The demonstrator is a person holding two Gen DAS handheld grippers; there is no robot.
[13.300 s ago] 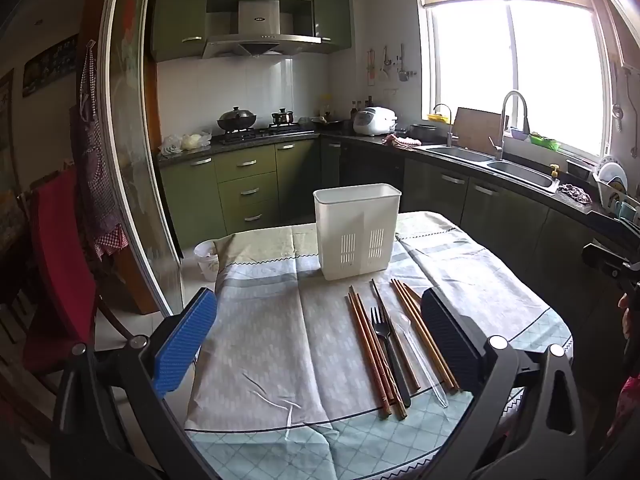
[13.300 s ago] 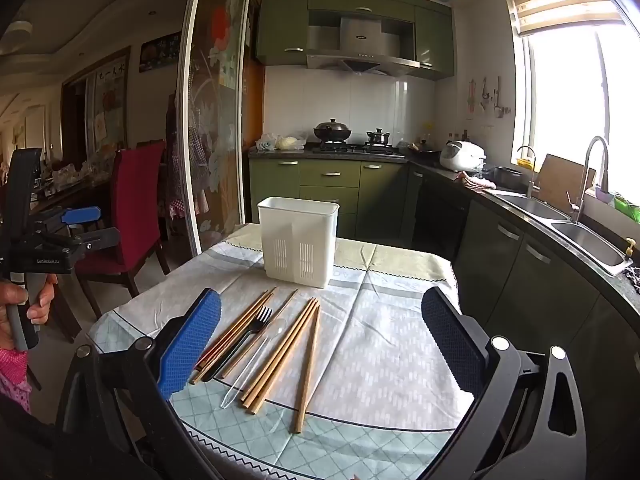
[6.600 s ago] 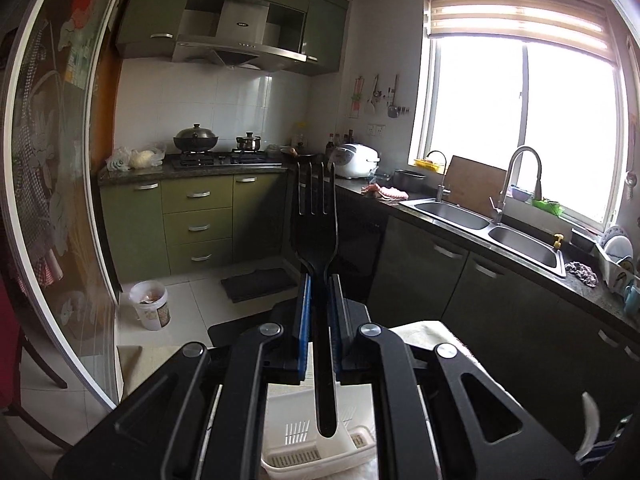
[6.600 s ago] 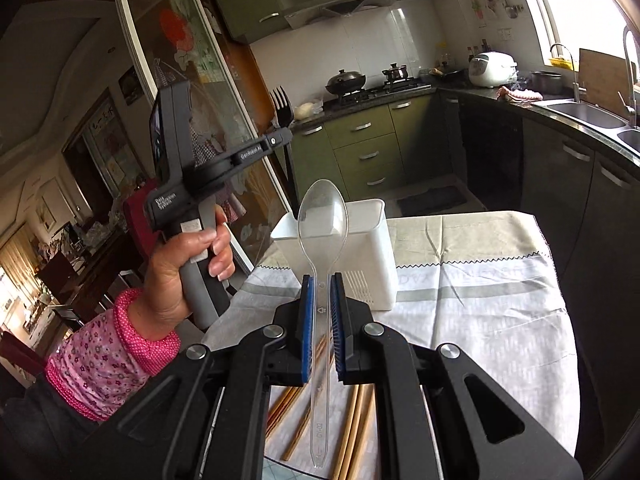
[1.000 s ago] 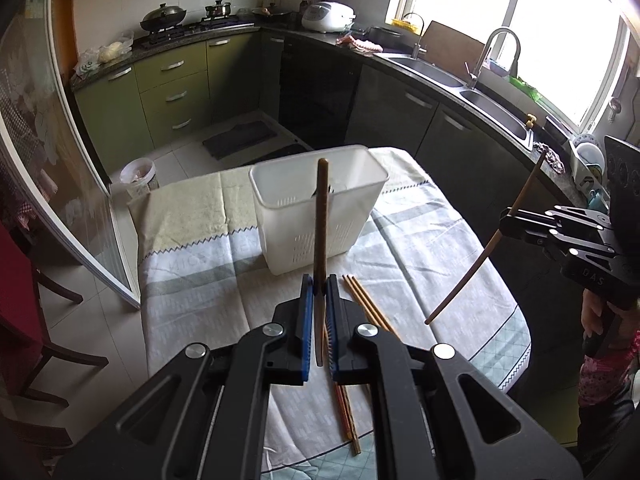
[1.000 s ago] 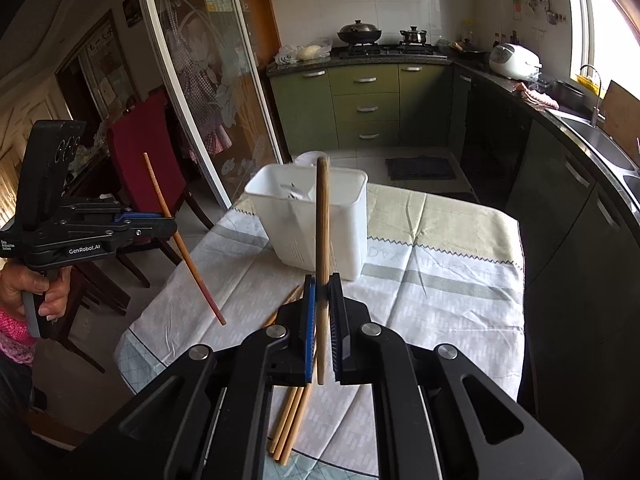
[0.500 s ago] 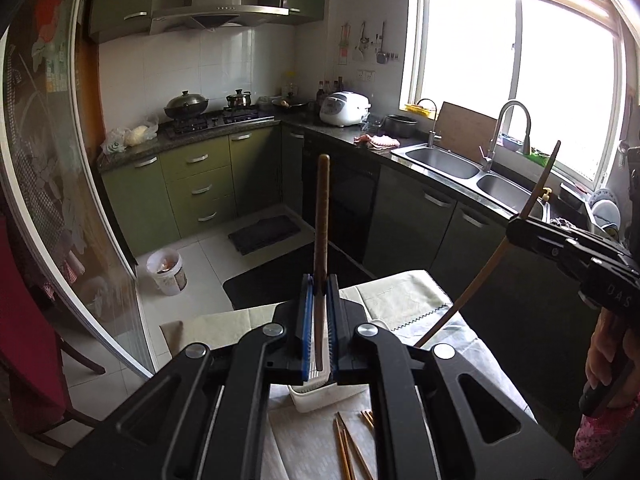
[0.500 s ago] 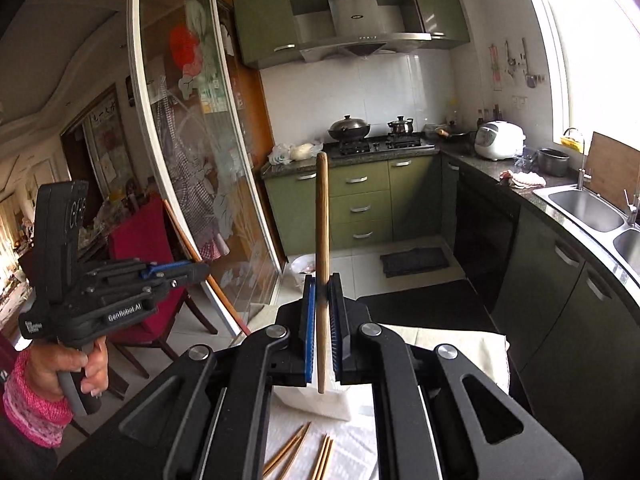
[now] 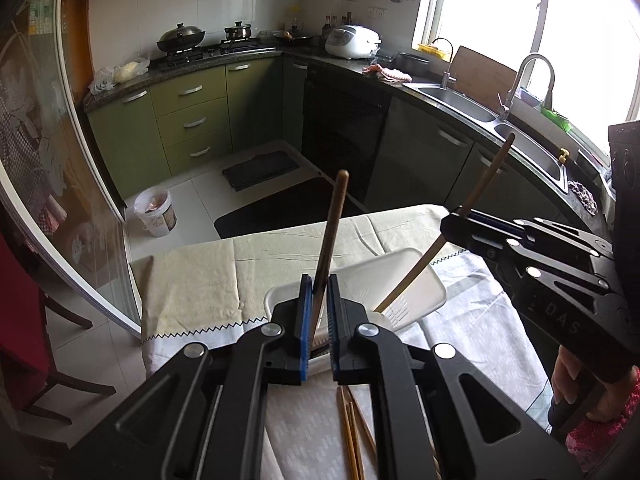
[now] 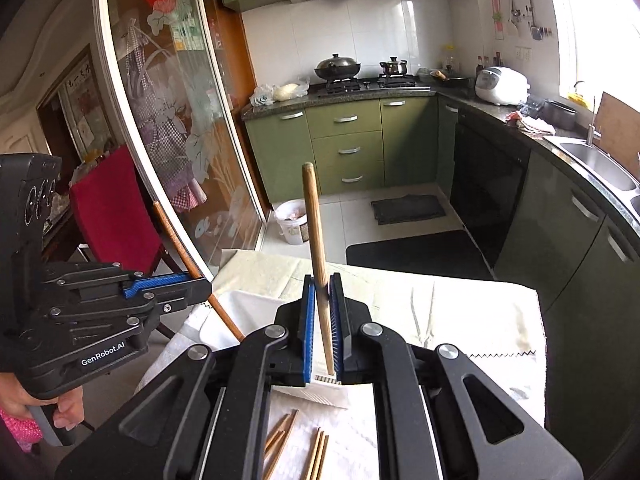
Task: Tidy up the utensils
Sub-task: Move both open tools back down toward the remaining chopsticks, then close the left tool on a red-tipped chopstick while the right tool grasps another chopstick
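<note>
Left gripper (image 9: 317, 312) pitched down over the table (image 9: 200, 276), jaws clenched on a dark chopstick (image 9: 330, 236) that stands nearly upright out of the pads, lower end hidden behind them. Right gripper (image 10: 322, 320), same pose, clamped on a lighter chopstick (image 10: 316, 248) that leans slightly left at the top.

From my left view the right gripper comes in level from the right, its chopstick slanting down with the tip inside the white utensil holder (image 9: 416, 280). From the right view the left gripper enters from the left, its stick angled down to the holder's near-left rim (image 10: 240, 304); can't tell if the tip is inside.

Holder sits mid-table, closer to the far edge. Loose chopsticks (image 9: 352, 432) lie toward the near edge, below both grippers. Tablecloth bare to the left edge and far corners. Glass door (image 10: 168, 120) close on the left side, counter cabinets (image 9: 440, 160) beyond the right edge.
</note>
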